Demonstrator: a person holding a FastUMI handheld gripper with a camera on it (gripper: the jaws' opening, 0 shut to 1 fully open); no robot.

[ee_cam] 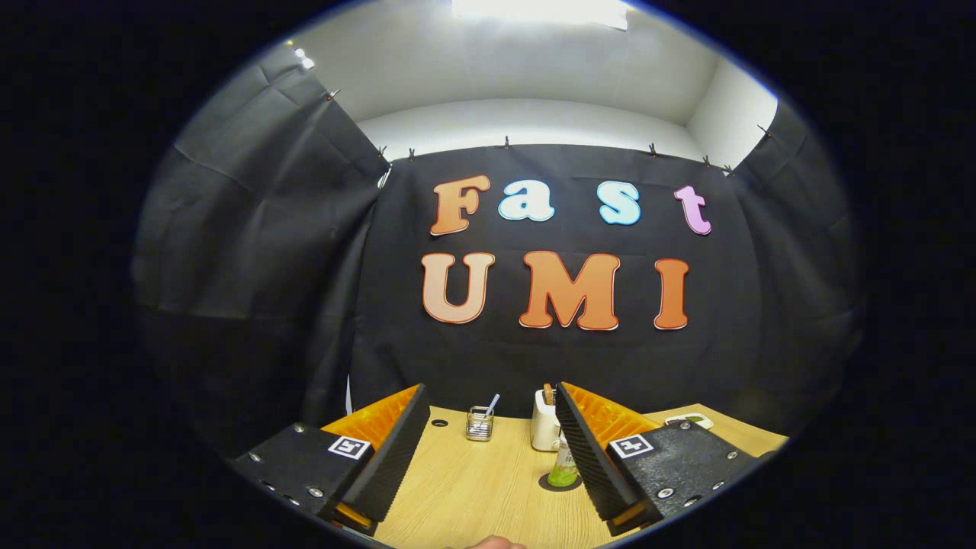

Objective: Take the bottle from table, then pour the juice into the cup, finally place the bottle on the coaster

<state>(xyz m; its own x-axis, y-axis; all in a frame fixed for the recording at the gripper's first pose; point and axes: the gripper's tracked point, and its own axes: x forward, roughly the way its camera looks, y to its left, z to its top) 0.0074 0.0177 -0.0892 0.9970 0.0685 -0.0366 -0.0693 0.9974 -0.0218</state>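
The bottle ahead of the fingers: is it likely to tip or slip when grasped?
The bottle looks narrow and upright on a dark coaster, so a sideways nudge could tip it. It seems small, probably light. The gripper has its fingers open, and their ridged pads may limit slipping.

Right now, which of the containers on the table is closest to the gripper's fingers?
The green-labelled bottle, standing on a dark coaster against the right finger of the open gripper. The white toaster and the glass jar stand farther back.
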